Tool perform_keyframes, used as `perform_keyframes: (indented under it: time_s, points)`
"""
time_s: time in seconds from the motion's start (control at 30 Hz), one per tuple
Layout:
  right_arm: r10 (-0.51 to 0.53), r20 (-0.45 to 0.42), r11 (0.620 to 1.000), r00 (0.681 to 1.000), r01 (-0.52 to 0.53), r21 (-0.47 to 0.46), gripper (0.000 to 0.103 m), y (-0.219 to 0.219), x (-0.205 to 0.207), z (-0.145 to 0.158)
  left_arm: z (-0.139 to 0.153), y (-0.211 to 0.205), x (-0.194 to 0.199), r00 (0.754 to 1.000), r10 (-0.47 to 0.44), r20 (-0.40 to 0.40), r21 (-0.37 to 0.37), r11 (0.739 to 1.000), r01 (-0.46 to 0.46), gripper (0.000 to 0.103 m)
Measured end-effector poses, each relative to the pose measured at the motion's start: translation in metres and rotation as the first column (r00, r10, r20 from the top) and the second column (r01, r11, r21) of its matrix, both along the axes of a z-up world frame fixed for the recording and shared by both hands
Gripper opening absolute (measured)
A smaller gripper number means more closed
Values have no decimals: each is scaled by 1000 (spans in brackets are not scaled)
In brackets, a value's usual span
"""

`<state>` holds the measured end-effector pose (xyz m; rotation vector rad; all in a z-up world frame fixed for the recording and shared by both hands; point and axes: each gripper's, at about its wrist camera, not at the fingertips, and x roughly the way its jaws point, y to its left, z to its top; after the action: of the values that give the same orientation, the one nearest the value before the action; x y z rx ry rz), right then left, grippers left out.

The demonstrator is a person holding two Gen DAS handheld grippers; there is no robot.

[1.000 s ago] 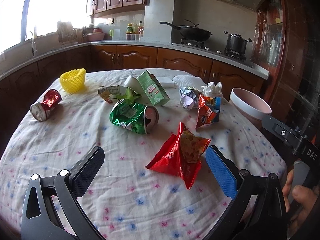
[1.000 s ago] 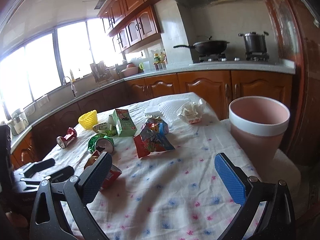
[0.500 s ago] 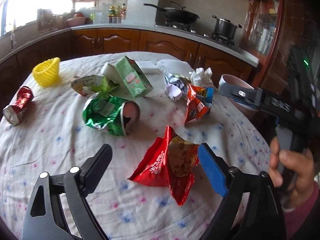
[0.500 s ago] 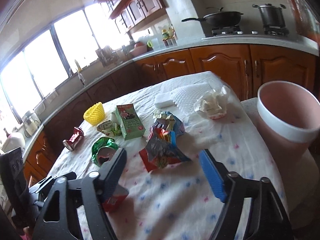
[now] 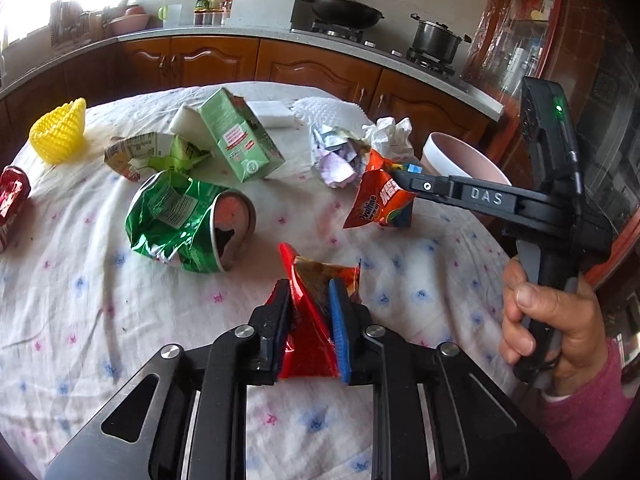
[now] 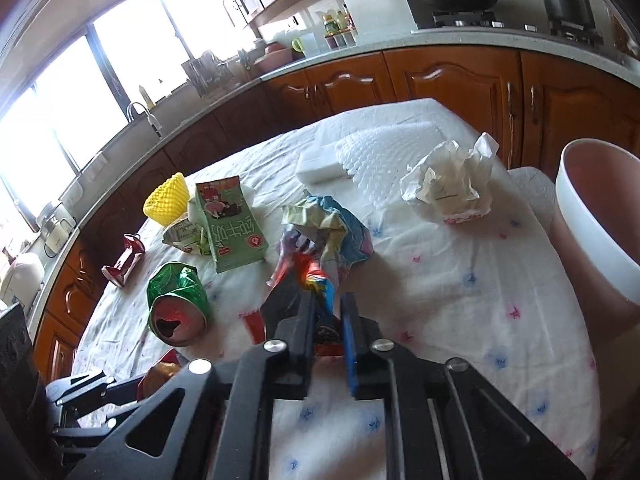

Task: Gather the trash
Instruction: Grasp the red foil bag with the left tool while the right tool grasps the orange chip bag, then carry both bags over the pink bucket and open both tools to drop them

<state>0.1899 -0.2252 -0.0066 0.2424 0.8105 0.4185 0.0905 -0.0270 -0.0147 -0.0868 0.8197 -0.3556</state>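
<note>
Left wrist view: red snack bag (image 5: 310,320) is sitting pinched between the pads of the left gripper (image 5: 310,304), whose jaws have just been closing on it, low over the tablecloth (image 5: 80,320).
Right gripper (image 6: 326,312): its jaws have just been closing too and are now clamping the orange Ovaltine wrapper (image 5: 380,204); a hand (image 5: 556,320) in a pink sleeve is gripping its handle.
Nearby trash: crushed green can (image 5: 188,224) is lying just left of the red bag; green carton (image 5: 238,140), crumpled foil wrapper (image 5: 336,152) and crumpled tissue (image 6: 452,184) are lying farther back.
Table's left: yellow foam net (image 5: 60,132) and red can (image 5: 10,200).
Bin: pink wastebasket (image 6: 600,220) is standing beside the table's right edge.
</note>
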Motion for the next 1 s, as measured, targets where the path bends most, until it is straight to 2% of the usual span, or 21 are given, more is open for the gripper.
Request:
perform_keyframes:
  time_s: [0.23,0.53,0.8,1.0]
  points:
    - [-21,45,999,999,20,38,5,-15,-18,15,20,-7,2,998,-31,46,-3,1000,31,7]
    - [-120,81,991,990,114,72,5,-59,-37,33,41,-29,16,993,-79,90,-14,997,81,6]
    - [-209,101,977,973,202,74,5,-100,-49,41,57,-71,35,982,-151,111,-26,988,154,5]
    - [-286,113,958,952,279,72,5,-135,-54,46,71,-111,49,967,-203,155,-7,978,207,5]
